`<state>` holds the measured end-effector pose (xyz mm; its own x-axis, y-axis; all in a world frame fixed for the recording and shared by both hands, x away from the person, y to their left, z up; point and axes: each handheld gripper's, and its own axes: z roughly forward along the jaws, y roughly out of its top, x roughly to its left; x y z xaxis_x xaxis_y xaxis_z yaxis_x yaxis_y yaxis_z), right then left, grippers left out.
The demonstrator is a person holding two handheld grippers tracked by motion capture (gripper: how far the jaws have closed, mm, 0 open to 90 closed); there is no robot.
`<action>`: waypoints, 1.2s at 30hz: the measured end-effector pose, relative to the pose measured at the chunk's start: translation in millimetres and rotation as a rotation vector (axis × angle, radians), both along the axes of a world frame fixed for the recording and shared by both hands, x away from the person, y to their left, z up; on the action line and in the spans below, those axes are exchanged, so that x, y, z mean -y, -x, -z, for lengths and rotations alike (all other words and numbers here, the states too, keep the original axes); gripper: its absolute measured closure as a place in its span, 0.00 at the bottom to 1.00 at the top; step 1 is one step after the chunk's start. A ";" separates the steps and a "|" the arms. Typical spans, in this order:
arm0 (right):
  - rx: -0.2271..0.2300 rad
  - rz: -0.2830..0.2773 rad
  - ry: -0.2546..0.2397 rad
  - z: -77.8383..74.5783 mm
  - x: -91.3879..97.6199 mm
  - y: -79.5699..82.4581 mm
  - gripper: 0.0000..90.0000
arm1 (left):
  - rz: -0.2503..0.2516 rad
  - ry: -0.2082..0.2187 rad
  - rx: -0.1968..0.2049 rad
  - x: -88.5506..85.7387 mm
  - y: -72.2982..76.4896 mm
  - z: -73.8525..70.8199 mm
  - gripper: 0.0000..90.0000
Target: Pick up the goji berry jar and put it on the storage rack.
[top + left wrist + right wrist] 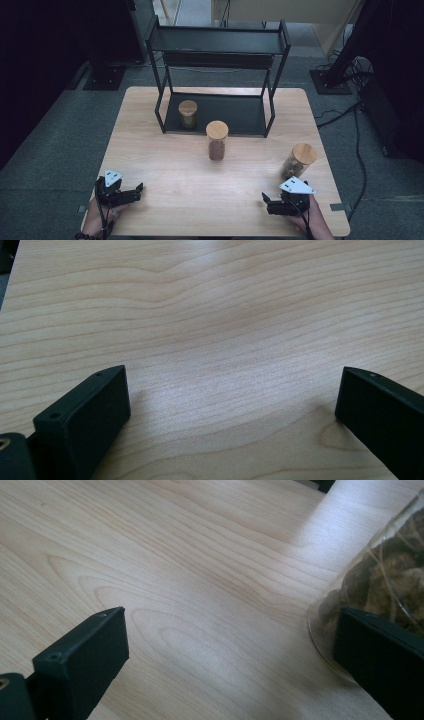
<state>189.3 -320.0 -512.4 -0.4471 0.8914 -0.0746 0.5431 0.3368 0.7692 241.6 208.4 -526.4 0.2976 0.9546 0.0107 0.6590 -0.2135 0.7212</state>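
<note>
Both tools were held wide open near the worktop's [165, 165] near edge: the left tool [134, 192] over bare wood, the right tool [270, 204] just beside the right-hand jar [298, 161].

The table [165, 170] is pale, matt wood with smooth visible grain, the jar near its right edge [298, 161] is clear glossy glass under a light wooden lid, and both grippers' jaws are matt black plastic.
</note>
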 end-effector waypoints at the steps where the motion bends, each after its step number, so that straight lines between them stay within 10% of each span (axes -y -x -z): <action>1: 0.000 0.000 -0.001 -0.4 -0.8 -0.6 0.01 | 0.000 -0.003 -0.001 0.2 0.0 0.0 0.01; 36: 0.010 -0.068 0.000 -8.7 -37.8 -19.3 0.01 | 0.004 0.002 0.000 -0.1 0.1 -0.1 0.01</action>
